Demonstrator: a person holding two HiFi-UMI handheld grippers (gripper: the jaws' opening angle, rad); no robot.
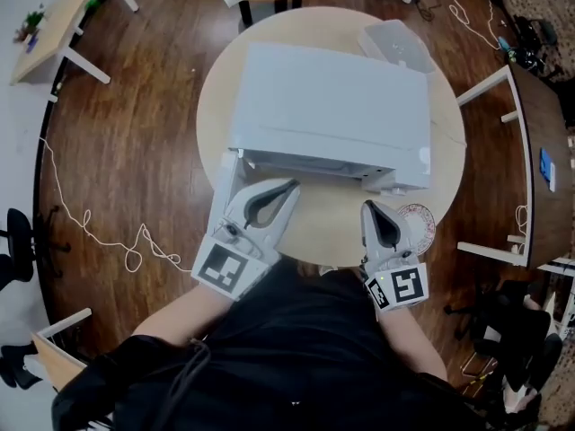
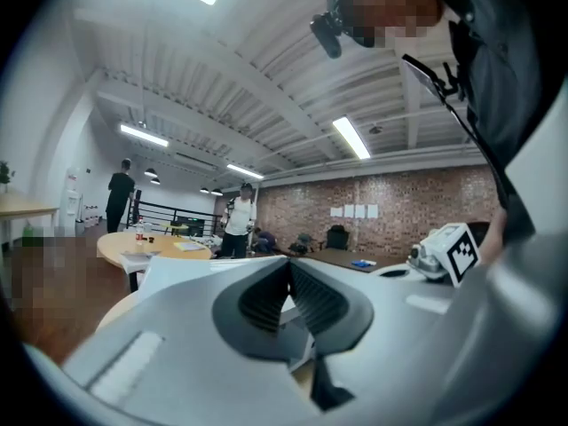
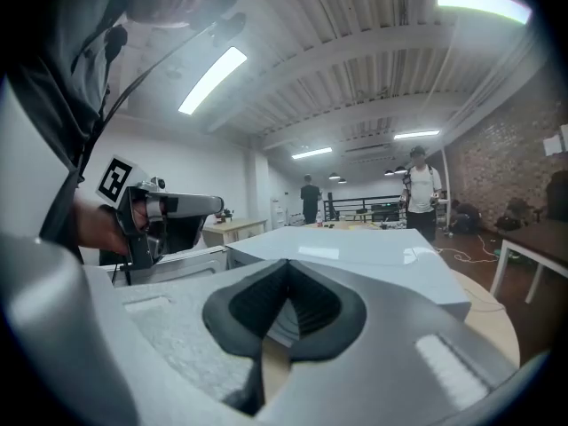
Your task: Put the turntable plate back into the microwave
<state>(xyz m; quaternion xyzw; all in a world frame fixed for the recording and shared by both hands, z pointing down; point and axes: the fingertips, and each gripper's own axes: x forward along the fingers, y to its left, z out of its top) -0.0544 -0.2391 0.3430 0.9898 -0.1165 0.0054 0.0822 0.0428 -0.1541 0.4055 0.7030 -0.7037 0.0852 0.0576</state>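
A white microwave stands on a round wooden table, its door swung open toward the left. The turntable plate, round with a patterned rim, lies on the table in front of the microwave's right corner. My left gripper is shut and empty, its tips just before the open front of the microwave. My right gripper is also shut and empty, right beside the plate's left edge. In the right gripper view the closed jaws point at the microwave. The left gripper shows closed jaws too.
A flat white device lies on the table behind the microwave. Desks stand to the right and the upper left. A white cable trails over the wooden floor. People stand far off in the room.
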